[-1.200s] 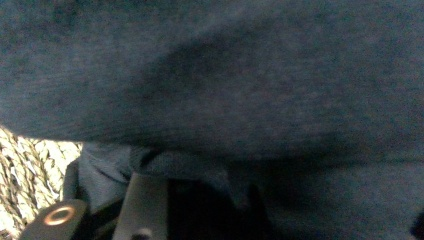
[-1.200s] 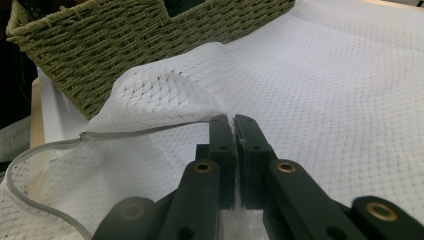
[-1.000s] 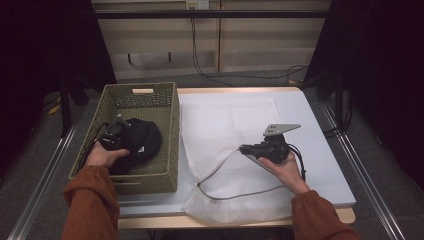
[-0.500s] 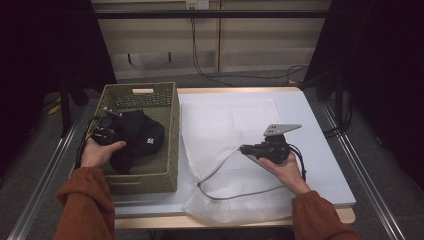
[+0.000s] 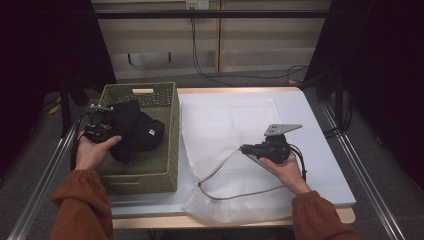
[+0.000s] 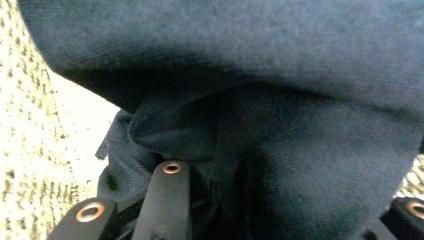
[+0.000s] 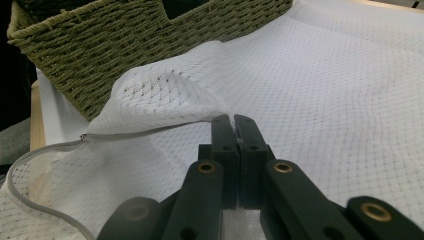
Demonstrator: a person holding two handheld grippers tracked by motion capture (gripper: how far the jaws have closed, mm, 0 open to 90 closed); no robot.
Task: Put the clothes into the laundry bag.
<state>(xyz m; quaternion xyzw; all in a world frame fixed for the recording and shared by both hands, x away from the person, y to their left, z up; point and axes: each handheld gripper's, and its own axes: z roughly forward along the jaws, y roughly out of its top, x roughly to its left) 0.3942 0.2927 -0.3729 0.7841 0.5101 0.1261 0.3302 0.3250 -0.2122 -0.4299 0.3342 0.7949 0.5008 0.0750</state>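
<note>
White table [image 5: 320,150], 1 wicker basket [image 5: 165,170], 1 dark garment [image 5: 140,132], 1 mesh bag [image 5: 225,125], 2 claws.

- Dark navy garment [image 5: 134,131] with a small white mark.
- Olive-green woven basket [image 5: 167,150].
- White mesh laundry bag [image 5: 235,130], honeycomb-patterned, with grey zipper edging.
- Black gripper jaws with copper-coloured rivets.
- Rust-orange sleeves [image 5: 80,210].
- White tabletop [image 5: 320,150].

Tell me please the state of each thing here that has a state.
Mesh bag: lying flat, mouth held open.
Dark garment: bunched, partly lifted from the basket.
Basket: upright, open top.
Left gripper: shut on the garment.
Right gripper: shut on the bag's upper layer.
</note>
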